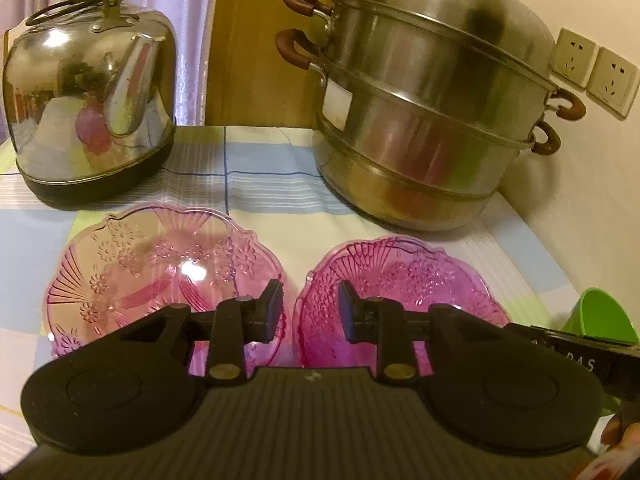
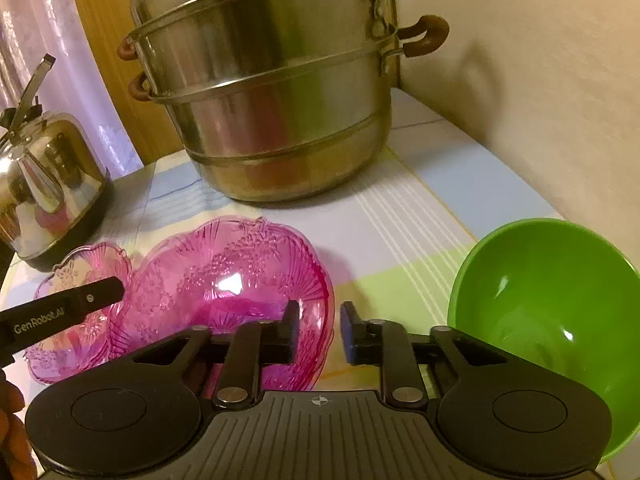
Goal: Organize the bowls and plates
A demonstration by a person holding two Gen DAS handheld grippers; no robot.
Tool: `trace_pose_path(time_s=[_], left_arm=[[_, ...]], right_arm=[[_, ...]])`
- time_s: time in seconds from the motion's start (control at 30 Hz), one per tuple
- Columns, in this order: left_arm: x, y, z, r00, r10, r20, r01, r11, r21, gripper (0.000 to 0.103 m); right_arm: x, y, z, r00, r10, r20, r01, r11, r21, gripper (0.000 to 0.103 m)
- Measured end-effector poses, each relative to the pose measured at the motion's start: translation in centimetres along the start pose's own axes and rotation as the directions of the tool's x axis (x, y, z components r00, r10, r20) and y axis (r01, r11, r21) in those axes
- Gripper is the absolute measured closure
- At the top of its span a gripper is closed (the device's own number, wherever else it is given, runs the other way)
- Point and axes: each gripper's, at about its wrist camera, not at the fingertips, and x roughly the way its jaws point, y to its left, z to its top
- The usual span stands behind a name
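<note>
Two pink embossed glass plates lie side by side on the checked cloth: a paler left one (image 1: 152,268) and a deeper pink right one (image 1: 404,280). In the right wrist view the right plate (image 2: 224,276) is in front and the left plate (image 2: 80,276) behind it. A green bowl (image 2: 552,304) stands to the right; its rim shows in the left wrist view (image 1: 600,312). My left gripper (image 1: 310,304) is open and empty, above the gap between the plates. My right gripper (image 2: 320,330) is open and empty, its left finger over the right plate's near rim.
A steel kettle (image 1: 88,96) stands at the back left and a tall stacked steel steamer pot (image 1: 432,100) at the back right. The wall with sockets (image 1: 592,72) runs along the right side. The left gripper's body (image 2: 60,312) shows in the right wrist view.
</note>
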Motion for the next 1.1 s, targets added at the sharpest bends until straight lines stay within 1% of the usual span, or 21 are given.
trace_pose_path(time_s=[0.1,0.2,0.53,0.83,0.93,1.0,1.1], left_arm=[[-0.2,0.2,0.2,1.0,-0.002,0.003,0.002,1.0,-0.01,0.077],[-0.3,0.2,0.2,1.0,0.002,0.003,-0.002,1.0,-0.01,0.077],[-1.5,0.1,0.6,1.0,-0.008,0.02,0.009,1.0,-0.021,0.077],[-3.8,0.3,0.6,0.999,-0.013,0.046,0.014,1.0,-0.017,0.077],[-5.2,0.5,0.5,0.998,-0.013,0.062,0.014,1.0,-0.016,0.076],[-6.2,0.7,0.4,0.997,-0.009,0.073,0.011,1.0,-0.022,0.075],[-7.7,1.1,0.0,0.997,-0.003,0.08,0.006,0.999,-0.033,0.073]], right_arm=[[-0.2,-0.1,0.0,1.0,-0.004,0.008,0.004,1.0,0.007,0.071],[-0.4,-0.1,0.0,1.0,-0.002,0.012,0.002,1.0,0.005,0.069],[-1.5,0.3,0.0,0.999,0.0,0.043,0.0,1.0,-0.007,0.068],[-4.6,0.9,0.2,0.995,0.001,0.097,-0.002,1.0,0.008,0.065],[-5.8,1.4,0.1,0.994,0.005,0.111,-0.006,1.0,0.005,0.059],[-6.6,1.6,-0.2,0.993,0.011,0.114,-0.012,1.0,0.01,0.051],[-7.7,1.9,-0.6,0.993,0.031,0.117,-0.034,0.999,0.024,0.044]])
